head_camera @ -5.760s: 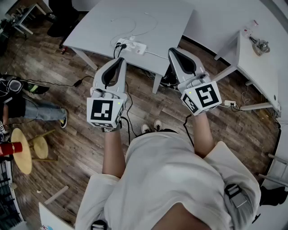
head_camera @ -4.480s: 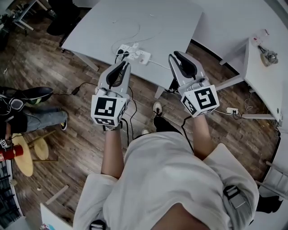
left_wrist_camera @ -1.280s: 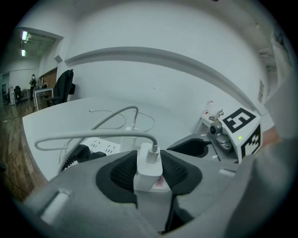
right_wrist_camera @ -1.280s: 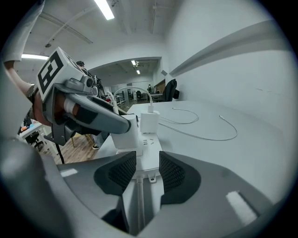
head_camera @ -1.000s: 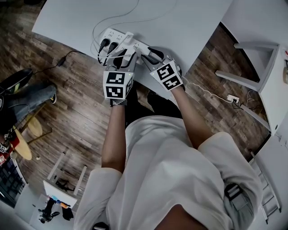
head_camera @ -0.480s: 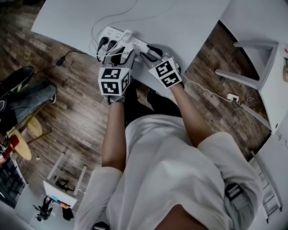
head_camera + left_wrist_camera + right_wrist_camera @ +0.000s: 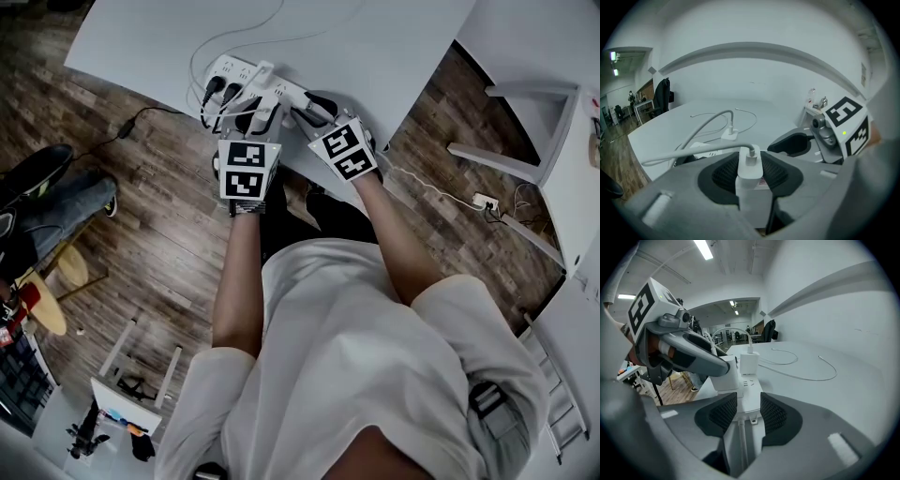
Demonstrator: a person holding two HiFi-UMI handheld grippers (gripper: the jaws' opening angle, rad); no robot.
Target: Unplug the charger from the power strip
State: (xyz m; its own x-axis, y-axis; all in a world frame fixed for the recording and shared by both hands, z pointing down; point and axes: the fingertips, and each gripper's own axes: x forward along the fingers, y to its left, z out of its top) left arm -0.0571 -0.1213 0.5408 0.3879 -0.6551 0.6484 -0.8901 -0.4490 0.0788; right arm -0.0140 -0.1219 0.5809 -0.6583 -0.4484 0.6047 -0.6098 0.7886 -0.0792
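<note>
A white power strip [image 7: 234, 71] lies near the front edge of the grey table [image 7: 394, 47]. A white charger [image 7: 749, 183] with its cable stands plugged in it, between the pads of my left gripper [image 7: 749, 174]; the jaws are closing and press on its sides. In the head view the left gripper [image 7: 254, 112] sits over the strip's middle. My right gripper [image 7: 743, 414] clamps the strip's near end [image 7: 746, 397], just right of the left one [image 7: 304, 105]. A second white charger [image 7: 749, 363] is plugged in farther along.
Two black plugs [image 7: 218, 91] fill the strip's far left sockets, their cords dropping to the wooden floor. Thin white cables [image 7: 801, 371] trail over the table. A second white table [image 7: 562, 159] stands at the right; a person's legs [image 7: 52, 202] are at the left.
Since the earliest frames the person has stepped up to the table and both grippers have come down onto the strip. Over the last second the left gripper has rolled slightly; the right one has kept still.
</note>
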